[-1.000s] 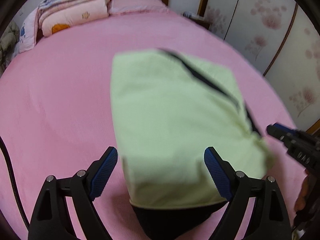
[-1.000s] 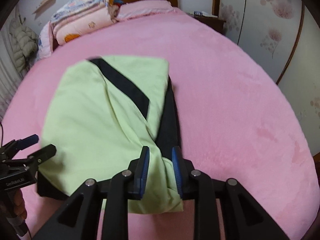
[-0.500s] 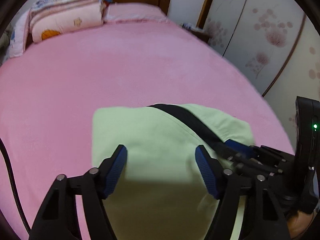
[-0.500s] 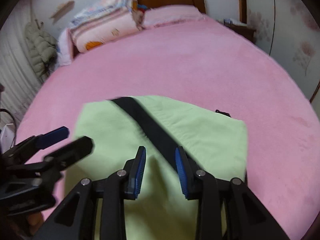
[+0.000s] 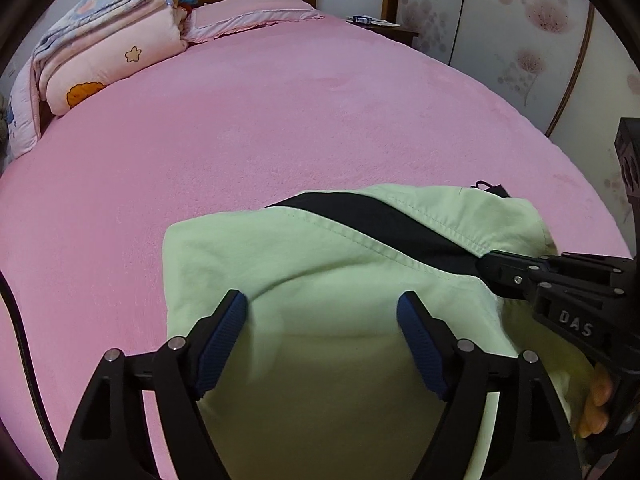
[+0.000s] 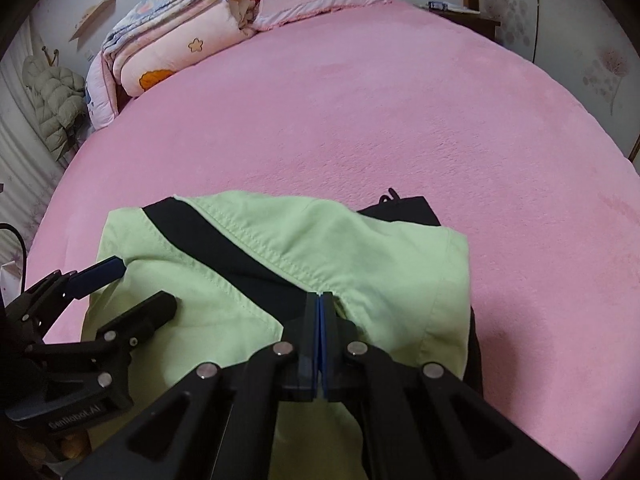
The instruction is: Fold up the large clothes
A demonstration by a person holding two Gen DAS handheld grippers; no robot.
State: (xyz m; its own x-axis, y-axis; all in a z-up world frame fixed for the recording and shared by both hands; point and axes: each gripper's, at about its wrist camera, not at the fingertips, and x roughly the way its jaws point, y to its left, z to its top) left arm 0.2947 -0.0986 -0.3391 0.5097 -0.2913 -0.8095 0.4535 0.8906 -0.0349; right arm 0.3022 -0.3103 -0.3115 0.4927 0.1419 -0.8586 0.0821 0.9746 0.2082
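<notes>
A light green garment (image 5: 280, 264) with a black stripe (image 5: 380, 224) lies folded on the pink bed (image 5: 280, 120). My left gripper (image 5: 320, 298) hovers low over its near part. Its jaws are opening, with the cloth spread below and between them and the pads not pressing on it. In the right wrist view the garment (image 6: 380, 248) fills the foreground. There my right gripper (image 6: 320, 294) is shut, pinching the fabric where the stripe (image 6: 208, 236) meets the green seam. The right gripper (image 5: 482, 260) also shows from the side, as does the left gripper (image 6: 144, 282).
Folded quilts (image 5: 108, 52) and a pillow (image 5: 248, 16) are stacked at the headboard. A nightstand (image 5: 384, 26) and flowered wardrobe doors (image 5: 520, 20) stand to the right. A puffy jacket (image 6: 52, 96) hangs at the left. A black cable (image 5: 20, 340) trails beside the left gripper.
Both grippers have come down and in over the garment, which now shows shorter and nearer. The right jaws went from partly open to shut. The left jaws narrowed, then widened.
</notes>
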